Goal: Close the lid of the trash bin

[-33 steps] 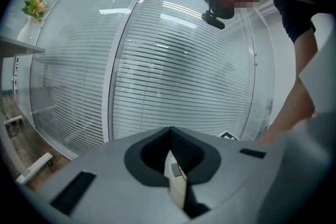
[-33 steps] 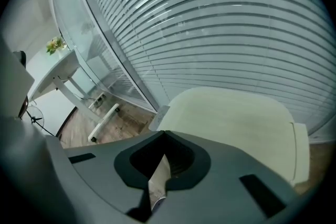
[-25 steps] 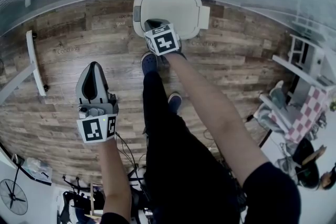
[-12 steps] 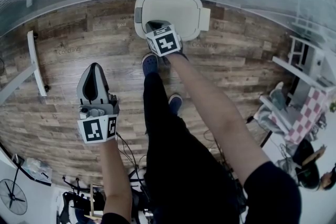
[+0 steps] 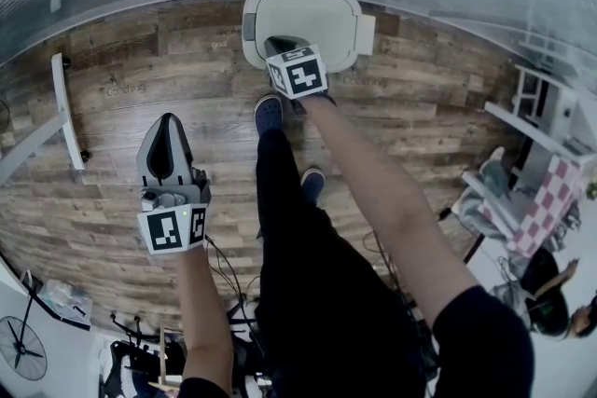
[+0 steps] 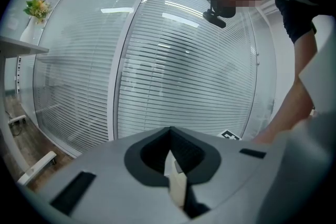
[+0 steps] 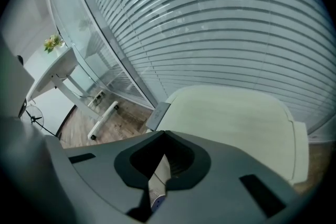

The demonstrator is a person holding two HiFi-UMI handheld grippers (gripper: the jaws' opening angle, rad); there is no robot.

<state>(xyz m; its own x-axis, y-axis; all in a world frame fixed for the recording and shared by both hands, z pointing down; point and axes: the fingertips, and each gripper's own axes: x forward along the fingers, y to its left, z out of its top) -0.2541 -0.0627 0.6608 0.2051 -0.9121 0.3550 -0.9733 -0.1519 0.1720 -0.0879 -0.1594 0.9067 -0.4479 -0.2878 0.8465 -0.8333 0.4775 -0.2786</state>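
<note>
Head view: marker-cubed right tongs over trash bin lid

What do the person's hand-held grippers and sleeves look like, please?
The left hand-held gripper and right hand-held gripper are grey with a dark recess, each carrying a white cube with black square markers. The sleeves are short and dark.

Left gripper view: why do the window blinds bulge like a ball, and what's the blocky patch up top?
Left gripper view: a wide-angle lens bows the straight blinds; the mosaic was added afterwards to hide a face. Right gripper view: same bowing, with dark corners.
</note>
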